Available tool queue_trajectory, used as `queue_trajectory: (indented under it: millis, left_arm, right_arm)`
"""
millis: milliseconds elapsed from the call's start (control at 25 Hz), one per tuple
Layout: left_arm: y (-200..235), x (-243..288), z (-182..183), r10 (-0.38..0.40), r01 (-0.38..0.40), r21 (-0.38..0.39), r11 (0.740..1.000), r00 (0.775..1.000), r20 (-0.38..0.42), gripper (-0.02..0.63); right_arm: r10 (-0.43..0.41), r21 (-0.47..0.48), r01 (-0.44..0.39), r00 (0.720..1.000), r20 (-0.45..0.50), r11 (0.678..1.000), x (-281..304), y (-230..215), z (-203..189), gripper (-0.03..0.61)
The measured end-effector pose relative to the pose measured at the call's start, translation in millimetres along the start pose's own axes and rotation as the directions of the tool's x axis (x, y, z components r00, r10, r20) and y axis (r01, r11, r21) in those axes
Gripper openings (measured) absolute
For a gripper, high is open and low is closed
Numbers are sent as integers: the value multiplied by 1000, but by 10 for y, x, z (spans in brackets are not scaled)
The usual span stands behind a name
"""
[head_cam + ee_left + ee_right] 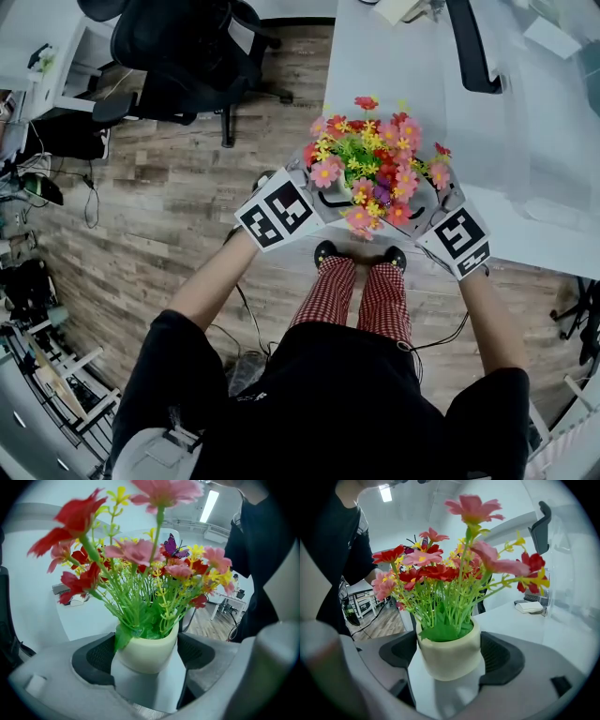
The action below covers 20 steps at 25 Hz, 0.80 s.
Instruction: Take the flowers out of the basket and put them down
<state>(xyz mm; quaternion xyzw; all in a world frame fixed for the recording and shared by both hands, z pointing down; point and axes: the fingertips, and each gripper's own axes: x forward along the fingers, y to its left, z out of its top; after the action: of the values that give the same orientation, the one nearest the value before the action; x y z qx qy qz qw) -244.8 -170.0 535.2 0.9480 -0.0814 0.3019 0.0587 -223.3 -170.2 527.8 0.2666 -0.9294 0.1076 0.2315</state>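
White table (pixel 394 84), plank floor (pixel 169 206), potted flowers (pixel 370 169)

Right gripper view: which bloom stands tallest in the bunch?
The pink bloom on the longest stem, at the top; the red blooms and other pink ones sit lower, nearer the cream pot.

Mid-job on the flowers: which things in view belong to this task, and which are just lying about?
Part of the job:
- flowers in their cream pot
- left gripper and right gripper, both clamped on the pot
- white table, a likely put-down spot

Just lying about:
- black office chair
- floor cables
- small white item on the table
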Motion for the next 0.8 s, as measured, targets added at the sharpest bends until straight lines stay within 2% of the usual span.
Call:
queue_trajectory:
  millis: [800]
  left_arm:
    - [11, 71, -73, -17, 17, -12, 1000, 1000, -12, 411]
  right_arm:
    - [1, 12, -1, 1000, -21, 1000, 37, -28, -124, 426]
